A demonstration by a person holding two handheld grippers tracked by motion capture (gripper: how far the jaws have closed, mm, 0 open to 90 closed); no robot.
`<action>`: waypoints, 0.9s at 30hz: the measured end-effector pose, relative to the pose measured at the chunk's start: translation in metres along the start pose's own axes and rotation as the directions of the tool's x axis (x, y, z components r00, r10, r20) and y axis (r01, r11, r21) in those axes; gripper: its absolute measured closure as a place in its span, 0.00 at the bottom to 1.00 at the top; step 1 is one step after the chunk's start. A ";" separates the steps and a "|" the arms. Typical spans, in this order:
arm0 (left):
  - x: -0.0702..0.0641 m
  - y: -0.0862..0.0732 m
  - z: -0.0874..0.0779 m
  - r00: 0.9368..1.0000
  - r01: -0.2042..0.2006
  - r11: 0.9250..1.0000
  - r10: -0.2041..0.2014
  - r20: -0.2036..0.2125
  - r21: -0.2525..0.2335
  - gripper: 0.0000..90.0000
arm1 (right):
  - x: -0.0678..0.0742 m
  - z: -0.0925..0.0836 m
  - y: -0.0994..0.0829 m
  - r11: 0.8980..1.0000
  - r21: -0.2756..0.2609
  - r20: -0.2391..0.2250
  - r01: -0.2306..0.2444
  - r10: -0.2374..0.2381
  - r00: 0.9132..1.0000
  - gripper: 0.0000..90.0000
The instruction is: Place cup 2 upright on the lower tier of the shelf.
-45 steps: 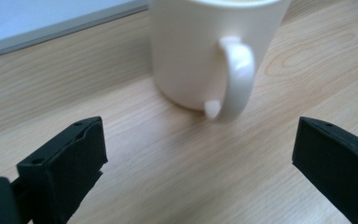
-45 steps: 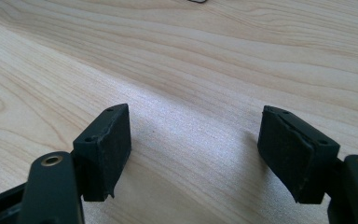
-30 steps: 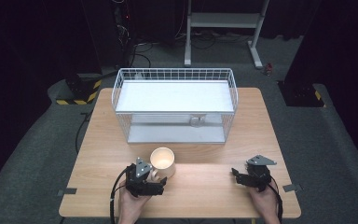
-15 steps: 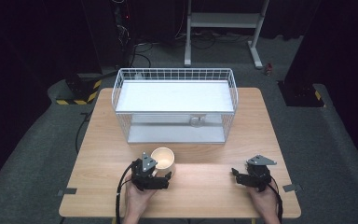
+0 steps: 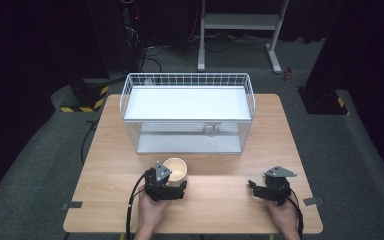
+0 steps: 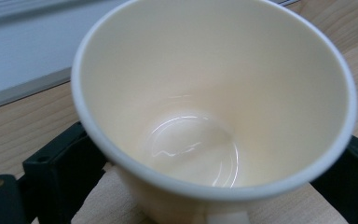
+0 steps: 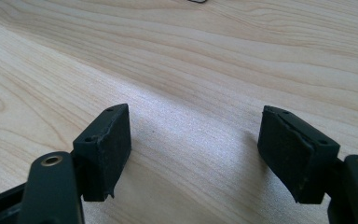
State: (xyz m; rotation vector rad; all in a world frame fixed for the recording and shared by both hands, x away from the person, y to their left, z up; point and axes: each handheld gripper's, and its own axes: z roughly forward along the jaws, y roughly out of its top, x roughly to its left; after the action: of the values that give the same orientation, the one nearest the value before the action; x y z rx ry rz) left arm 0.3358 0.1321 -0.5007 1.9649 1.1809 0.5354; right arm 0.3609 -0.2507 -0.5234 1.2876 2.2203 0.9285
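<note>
Left gripper [image 5: 172,181] clamped on a cream paper cup [image 5: 175,169], one black jaw pressed against each side of the cup's lower wall in the left gripper view. Cup [image 6: 214,107] upright, mouth open toward the camera, nothing inside but a glossy bottom. Held near the front edge of the wooden tabletop [image 5: 220,200], left of centre, just short of the basket; whether its base touches the wood cannot be told. Left hand [image 5: 152,210] wrapped around the gripper body, black cable [image 5: 132,205] trailing back off the near edge.

Right gripper [image 5: 255,187] parted, jaws standing well apart with only bare wood grain [image 7: 196,135] between them, low over the tabletop at the front right, well apart from the cup. Right hand [image 5: 285,217] behind it.

Farther back, a white wire basket [image 5: 187,80] with a white floor, set across the middle of the tabletop. Beyond, dark grey floor and a white metal stand [image 5: 240,22].
</note>
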 end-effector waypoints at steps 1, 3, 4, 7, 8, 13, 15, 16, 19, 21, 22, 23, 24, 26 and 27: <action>0.000 0.000 0.001 1.000 0.001 1.000 -0.001 0.000 0.003 0.06 | 0.000 0.000 0.000 1.000 0.000 0.000 -0.001 0.001 1.000 0.29; -0.001 0.000 0.002 1.000 0.007 1.000 -0.007 -0.006 0.005 0.06 | 0.000 0.000 0.000 1.000 0.000 0.000 0.000 0.000 1.000 0.29; -0.001 0.001 0.002 1.000 0.002 1.000 -0.002 -0.007 0.007 0.06 | 0.000 0.000 0.000 1.000 0.000 0.000 0.000 0.000 1.000 0.29; 0.000 0.000 0.004 1.000 -0.004 1.000 0.004 -0.014 0.008 0.08 | 0.000 0.000 0.000 1.000 0.000 0.000 0.000 0.000 1.000 0.29; 0.000 0.000 0.005 1.000 -0.011 1.000 0.011 -0.014 0.008 0.08 | 0.000 0.000 0.000 1.000 0.000 0.000 0.000 0.000 1.000 0.29; -0.002 0.000 0.007 0.999 -0.013 1.000 0.013 -0.030 0.003 0.09 | 0.000 0.000 0.000 1.000 0.000 0.000 0.001 -0.001 1.000 0.29; -0.002 -0.001 0.007 0.999 -0.017 1.000 0.017 -0.029 0.001 0.09 | 0.000 0.000 0.000 1.000 0.000 0.000 0.001 -0.001 1.000 0.29; -0.002 -0.001 0.007 0.999 -0.021 1.000 0.021 -0.027 0.002 0.09 | 0.000 0.000 0.000 1.000 0.000 0.000 0.001 -0.001 1.000 0.29; -0.001 -0.001 0.006 1.000 -0.023 1.000 0.023 -0.020 0.003 0.09 | 0.000 0.000 0.000 1.000 0.000 0.001 0.001 -0.001 1.000 0.29; -0.001 -0.001 0.006 0.999 -0.026 1.000 0.026 -0.023 0.003 0.09 | 0.000 0.000 0.000 1.000 -0.001 0.000 0.004 -0.004 1.000 0.29; -0.001 -0.001 0.006 0.999 -0.027 1.000 0.027 -0.022 0.003 0.10 | 0.000 0.000 0.000 1.000 -0.001 -0.001 0.002 -0.002 1.000 0.29; -0.001 -0.001 0.006 0.999 -0.026 1.000 0.026 -0.023 0.004 0.10 | 0.000 0.000 0.000 1.000 -0.001 -0.001 0.002 -0.002 1.000 0.29; -0.001 0.000 0.006 0.999 -0.028 1.000 0.028 -0.024 0.005 0.09 | 0.000 0.000 0.000 1.000 -0.001 -0.001 0.002 -0.002 1.000 0.29; -0.002 0.000 0.005 0.999 -0.031 0.999 0.031 -0.031 0.009 0.10 | 0.000 0.000 0.000 1.000 0.000 0.001 0.000 0.000 1.000 0.28; -0.002 0.000 0.005 0.999 -0.034 0.999 0.034 -0.030 0.007 0.10 | 0.000 0.000 0.000 1.000 0.000 0.002 -0.002 0.002 1.000 0.27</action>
State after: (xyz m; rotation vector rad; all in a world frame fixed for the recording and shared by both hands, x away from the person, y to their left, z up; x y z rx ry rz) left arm 0.3383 0.1280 -0.5039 1.9915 1.1712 0.5817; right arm 0.3609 -0.2505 -0.5235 1.2907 2.2182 0.9272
